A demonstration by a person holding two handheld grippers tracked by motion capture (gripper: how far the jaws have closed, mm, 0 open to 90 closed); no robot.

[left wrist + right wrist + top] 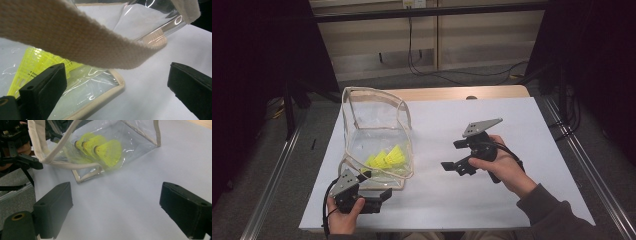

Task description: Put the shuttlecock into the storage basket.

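Webbing strap (82, 42) crosses the top of the left gripper view, hanging between the wide-open jaws of the left gripper (371, 194), which grips nothing. Behind it, left of centre in the high view, stands the clear bag (377, 140) with three yellow shuttlecocks (102, 148) already inside. Packing looks done; seizing the strap remains. Right of centre, the right gripper (457, 155) hovers empty, jaws spread, over bare white table (522, 165) with ample room.

Three yellow shuttlecocks (105, 150) — one clear bag (377, 125) — two grippers.
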